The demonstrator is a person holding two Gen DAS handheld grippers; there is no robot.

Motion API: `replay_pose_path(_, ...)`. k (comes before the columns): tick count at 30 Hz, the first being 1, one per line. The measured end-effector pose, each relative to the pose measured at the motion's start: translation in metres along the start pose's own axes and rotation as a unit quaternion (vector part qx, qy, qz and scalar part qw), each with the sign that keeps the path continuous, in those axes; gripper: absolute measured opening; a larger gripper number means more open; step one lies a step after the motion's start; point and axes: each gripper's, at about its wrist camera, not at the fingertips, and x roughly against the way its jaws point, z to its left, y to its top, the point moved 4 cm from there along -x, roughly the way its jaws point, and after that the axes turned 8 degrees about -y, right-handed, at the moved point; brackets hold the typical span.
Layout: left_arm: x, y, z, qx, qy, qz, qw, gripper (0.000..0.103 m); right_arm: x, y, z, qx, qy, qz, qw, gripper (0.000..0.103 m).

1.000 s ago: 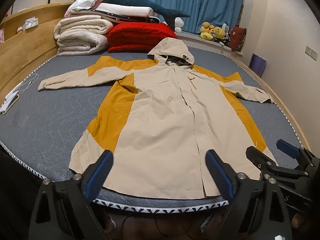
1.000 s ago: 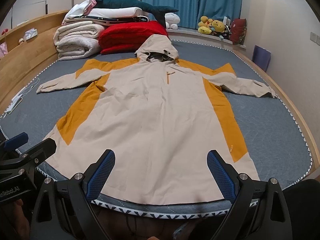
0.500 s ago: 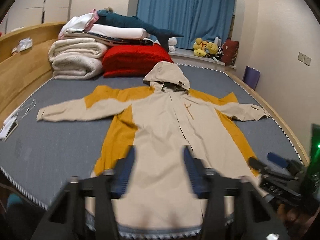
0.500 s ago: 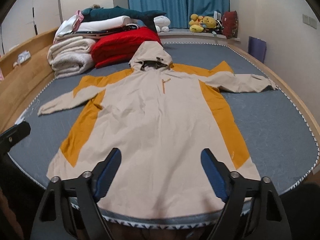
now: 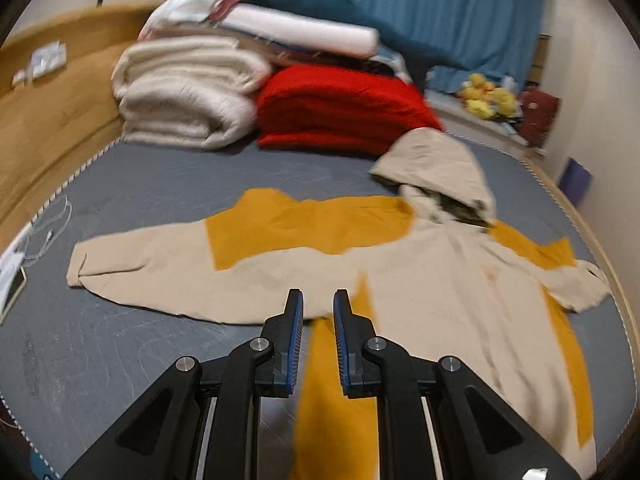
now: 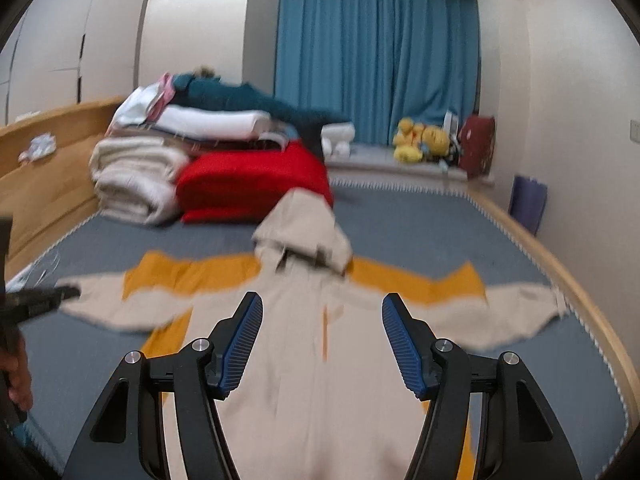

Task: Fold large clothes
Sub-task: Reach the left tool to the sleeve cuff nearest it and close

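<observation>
A beige and mustard hooded coat (image 5: 452, 292) lies flat, front up, sleeves spread, on the grey mattress (image 5: 100, 344). My left gripper (image 5: 317, 300) hovers above the coat's left armpit, near the left sleeve (image 5: 160, 264). Its jaws are nearly together with a narrow gap and hold nothing. My right gripper (image 6: 322, 308) is open and empty above the coat's chest (image 6: 320, 360), below the hood (image 6: 304, 232). The left gripper's tip (image 6: 44, 300) shows at the left edge of the right wrist view.
Folded cream blankets (image 5: 188, 92), a red quilt (image 5: 344, 112) and stacked bedding sit at the head of the bed. A wooden headboard (image 5: 52, 108) runs along the left. A phone and cable (image 5: 16, 280) lie at the mattress's left edge. Plush toys (image 6: 420, 140) sit by the blue curtain.
Both grippers moved forward from the coat's hem toward its upper part. The left gripper's jaws narrowed from wide open to a small gap. The right gripper stayed open.
</observation>
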Motion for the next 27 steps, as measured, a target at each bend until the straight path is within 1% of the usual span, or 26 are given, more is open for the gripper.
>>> replay_pose_path(1, -0.006, 0.002, 0.012, 0.012, 0.003, -0.003, 0.9999, 0.014, -0.012, 0.007, 0.004, -0.001, 0.004, 0.002, 1.0, 0.063)
replay_pose_path(2, -0.022, 0.001, 0.033, 0.032, 0.006, 0.0, 0.9995, 0.014, -0.024, 0.012, 0.007, -0.002, 0.011, 0.007, 1.0, 0.063)
replay_pose_path(3, -0.03, 0.0, 0.048, 0.046, 0.008, 0.001, 0.9989, 0.014, -0.042, 0.014, 0.013, 0.0, 0.023, 0.018, 1.0, 0.063)
replay_pose_path(4, -0.042, -0.007, 0.064, 0.066, 0.008, 0.009, 0.9977, 0.014, -0.053, 0.012, 0.017, 0.004, 0.03, 0.025, 0.999, 0.063)
replay_pose_path(6, -0.053, -0.013, 0.092, 0.091, 0.015, 0.017, 0.9956, 0.014, -0.074, -0.003, 0.025, 0.012, 0.043, 0.039, 0.998, 0.063)
replay_pose_path(8, -0.066, -0.016, 0.127, 0.121, 0.032, 0.034, 0.9916, 0.014, -0.097, -0.022, 0.035, 0.022, 0.051, 0.085, 0.995, 0.063)
replay_pose_path(9, -0.068, -0.015, 0.138, 0.131, 0.033, 0.032, 0.9903, 0.015, -0.108, -0.029, 0.042, 0.024, 0.069, 0.107, 0.992, 0.063)
replay_pose_path(10, -0.07, -0.013, 0.156, 0.143, 0.041, 0.028, 0.9885, 0.017, -0.113, -0.031, 0.046, 0.026, 0.077, 0.114, 0.99, 0.063)
replay_pose_path(12, -0.065, -0.007, 0.185, 0.166, 0.056, 0.015, 0.9844, 0.028, -0.12, -0.034, 0.053, 0.041, 0.076, 0.108, 0.99, 0.063)
replay_pose_path(13, -0.067, -0.009, 0.202, 0.192, 0.06, 0.01, 0.9795, 0.031, -0.124, -0.038, 0.057, 0.053, 0.075, 0.109, 0.99, 0.063)
replay_pose_path(14, -0.07, -0.012, 0.221, 0.225, 0.06, 0.004, 0.9724, 0.035, -0.127, -0.04, 0.061, 0.058, 0.079, 0.113, 0.989, 0.063)
replay_pose_path(15, -0.072, -0.014, 0.236, 0.25, 0.059, -0.001, 0.9665, 0.036, -0.131, -0.043, 0.065, 0.059, 0.087, 0.118, 0.987, 0.063)
replay_pose_path(16, -0.073, -0.018, 0.255, 0.282, 0.061, -0.005, 0.9574, 0.037, -0.133, -0.044, 0.066, 0.058, 0.091, 0.118, 0.987, 0.058)
replay_pose_path(17, -0.077, -0.021, 0.269, 0.307, 0.06, -0.006, 0.9499, 0.037, -0.136, -0.044, 0.068, 0.057, 0.093, 0.117, 0.987, 0.052)
replay_pose_path(18, -0.08, -0.024, 0.281, 0.326, 0.058, -0.009, 0.9436, 0.037, -0.138, -0.042, 0.071, 0.055, 0.097, 0.117, 0.987, 0.049)
replay_pose_path(19, -0.085, -0.026, 0.294, 0.347, 0.054, -0.013, 0.9363, 0.037, -0.14, -0.042, 0.073, 0.052, 0.103, 0.118, 0.986, 0.041)
replay_pose_path(20, -0.085, -0.028, 0.306, 0.363, 0.056, -0.018, 0.9298, 0.037, -0.142, -0.043, 0.075, 0.049, 0.109, 0.119, 0.986, 0.034)
replay_pose_path(22, -0.09, -0.03, 0.325, 0.392, 0.054, -0.026, 0.9182, 0.037, -0.141, -0.047, 0.079, 0.05, 0.109, 0.122, 0.985, 0.027)
replay_pose_path(23, -0.09, -0.033, 0.337, 0.408, 0.056, -0.029, 0.9108, 0.038, -0.141, -0.048, 0.08, 0.052, 0.109, 0.124, 0.985, 0.026)
replay_pose_path(24, -0.09, -0.034, 0.344, 0.414, 0.058, -0.03, 0.9079, 0.038, -0.142, -0.051, 0.081, 0.055, 0.111, 0.126, 0.984, 0.026)
replay_pose_path(26, -0.087, -0.041, 0.359, 0.432, 0.072, -0.032, 0.8984, 0.038, -0.144, -0.055, 0.084, 0.064, 0.11, 0.127, 0.984, 0.026)
replay_pose_path(27, -0.086, -0.042, 0.364, 0.437, 0.075, -0.034, 0.8956, 0.038, -0.145, -0.056, 0.085, 0.067, 0.109, 0.128, 0.983, 0.026)
